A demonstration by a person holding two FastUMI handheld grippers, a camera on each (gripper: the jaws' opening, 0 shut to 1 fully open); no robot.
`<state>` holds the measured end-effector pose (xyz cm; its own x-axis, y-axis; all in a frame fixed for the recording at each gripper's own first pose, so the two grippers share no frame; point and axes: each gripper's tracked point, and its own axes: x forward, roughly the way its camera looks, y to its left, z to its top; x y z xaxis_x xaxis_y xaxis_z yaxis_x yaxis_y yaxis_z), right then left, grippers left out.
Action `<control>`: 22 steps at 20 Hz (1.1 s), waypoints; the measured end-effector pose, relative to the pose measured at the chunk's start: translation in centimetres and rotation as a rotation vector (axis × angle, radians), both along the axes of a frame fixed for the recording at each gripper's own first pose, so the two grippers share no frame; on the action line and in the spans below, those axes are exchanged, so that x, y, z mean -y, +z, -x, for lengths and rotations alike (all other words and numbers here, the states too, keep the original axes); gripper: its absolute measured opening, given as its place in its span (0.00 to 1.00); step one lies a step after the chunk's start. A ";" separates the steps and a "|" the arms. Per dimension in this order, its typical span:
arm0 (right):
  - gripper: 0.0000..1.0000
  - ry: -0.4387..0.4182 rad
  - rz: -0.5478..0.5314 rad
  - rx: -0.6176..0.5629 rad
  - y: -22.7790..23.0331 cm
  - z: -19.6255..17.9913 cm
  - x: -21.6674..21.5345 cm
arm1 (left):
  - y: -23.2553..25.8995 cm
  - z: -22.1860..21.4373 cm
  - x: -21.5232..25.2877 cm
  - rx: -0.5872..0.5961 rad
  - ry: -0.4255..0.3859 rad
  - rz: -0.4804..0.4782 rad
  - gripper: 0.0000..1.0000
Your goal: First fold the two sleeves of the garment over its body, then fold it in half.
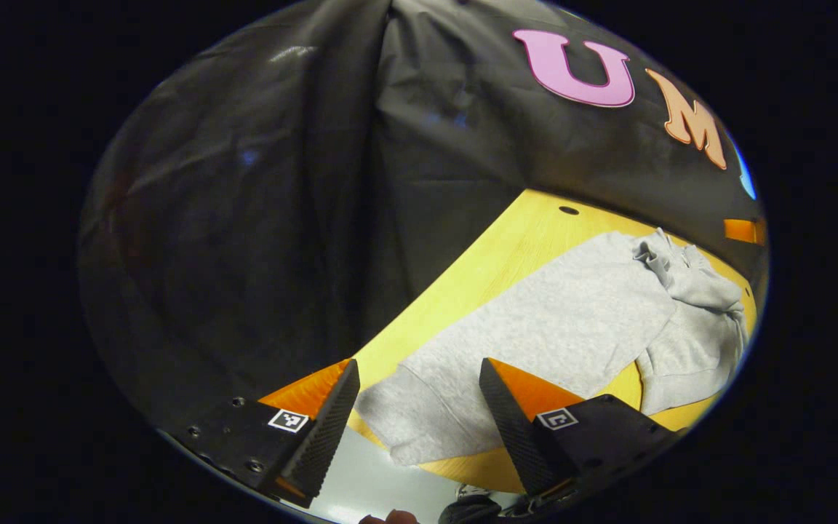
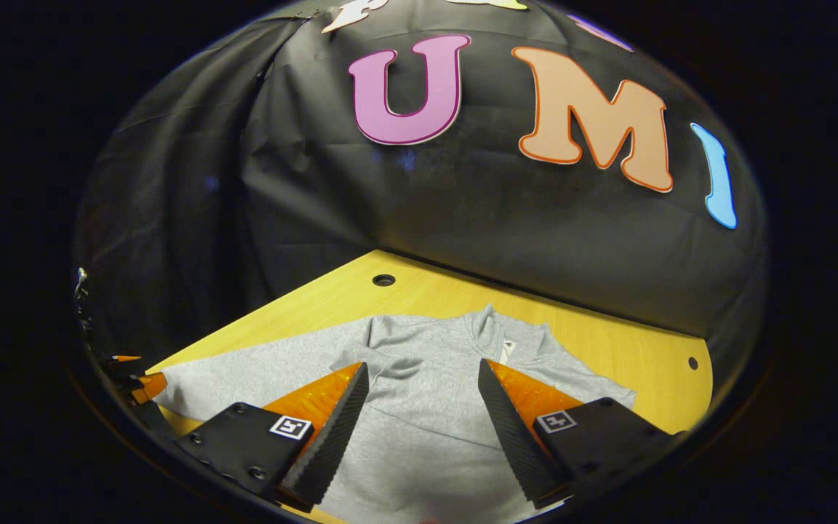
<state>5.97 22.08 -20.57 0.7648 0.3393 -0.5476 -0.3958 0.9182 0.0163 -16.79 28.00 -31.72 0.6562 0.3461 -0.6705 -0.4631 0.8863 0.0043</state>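
- Both views are dim; the cloth (image 2: 463, 240) wall swallows light, with faint sheen on its folds.
- The yellow surface (image 2: 593, 335) and grey garment (image 1: 557, 327) are brightest, evenly lit.
- Fisheye bends edges strongly.
- Focus stays sharp.

Gray garment (image 1: 564, 327) flat on yellow table (image 1: 484, 269), open left tongs (image 1: 419, 386) above its hem.

Both views above table (image 1: 506, 255), shared garment (image 2: 419, 415)

Left tool (image 1: 419, 397), right tool (image 2: 419, 397) — fingers apart, empty
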 end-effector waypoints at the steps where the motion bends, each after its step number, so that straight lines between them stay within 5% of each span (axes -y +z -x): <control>1: 0.96 -0.003 0.002 -0.002 0.2 0.4 0.5 | -0.5 0.2 0.2 -0.010 0.003 0.017 0.98; 4: 0.97 -0.025 -0.005 -0.021 0.1 1.5 1.7 | -1.8 0.5 0.5 -0.041 0.023 0.061 0.98; 9: 0.98 -0.076 -0.001 -0.017 0.3 2.2 4.6 | -2.3 -0.1 0.5 -0.028 0.025 0.006 0.99; 11: 0.98 -0.097 -0.010 -0.014 0.5 2.7 5.7 | -2.2 -0.4 0.8 -0.014 0.029 -0.001 0.91; 18: 0.98 -0.168 -0.015 -0.020 0.4 3.9 10.4 | -2.3 -1.9 2.1 -0.119 -0.045 -0.040 0.03; 22: 0.98 -0.203 -0.005 -0.012 0.7 4.3 13.4 | -0.6 -3.2 1.1 -0.105 -0.006 -0.014 0.00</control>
<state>1.65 8.69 -19.86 0.8110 0.1818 -0.5561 -0.2027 0.9789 0.0245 -13.55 26.86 -32.28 0.5845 0.3521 -0.7310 -0.4539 0.8887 0.0652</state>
